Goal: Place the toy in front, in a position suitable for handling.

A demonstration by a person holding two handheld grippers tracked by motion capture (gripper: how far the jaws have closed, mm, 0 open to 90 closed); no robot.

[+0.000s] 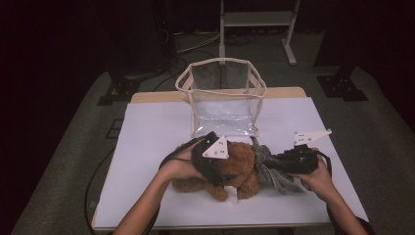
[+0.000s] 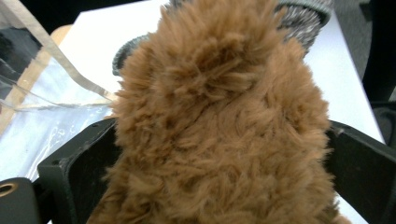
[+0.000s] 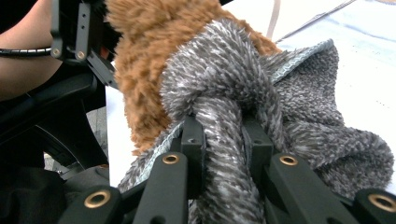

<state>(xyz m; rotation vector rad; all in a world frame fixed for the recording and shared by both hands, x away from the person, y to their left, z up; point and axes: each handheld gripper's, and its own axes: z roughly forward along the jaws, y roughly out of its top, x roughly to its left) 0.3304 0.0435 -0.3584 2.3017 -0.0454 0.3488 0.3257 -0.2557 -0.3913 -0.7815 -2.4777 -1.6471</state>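
A brown teddy bear [image 1: 240,161] lies on the white table cover [image 1: 147,147], with a grey knitted scarf [image 1: 271,171] tied at its right side. My left gripper [image 1: 222,174] reaches over the bear from the left. In the left gripper view its jaws stand wide, one on each side of the bear's furry body [image 2: 219,116]; my left gripper [image 2: 219,154] is open around it. My right gripper [image 3: 223,130] is shut on a twisted strand of the scarf [image 3: 224,84] just below its knot, with the bear [image 3: 140,60] behind. In the high view the right gripper [image 1: 274,164] comes in from the right.
A clear plastic bag with a cream rim [image 1: 222,93] stands open-topped just behind the bear; its edge [image 2: 42,93] shows in the left gripper view. The table's front edge lies near the person's forearms. A white metal frame [image 1: 254,19] stands on the floor beyond the table.
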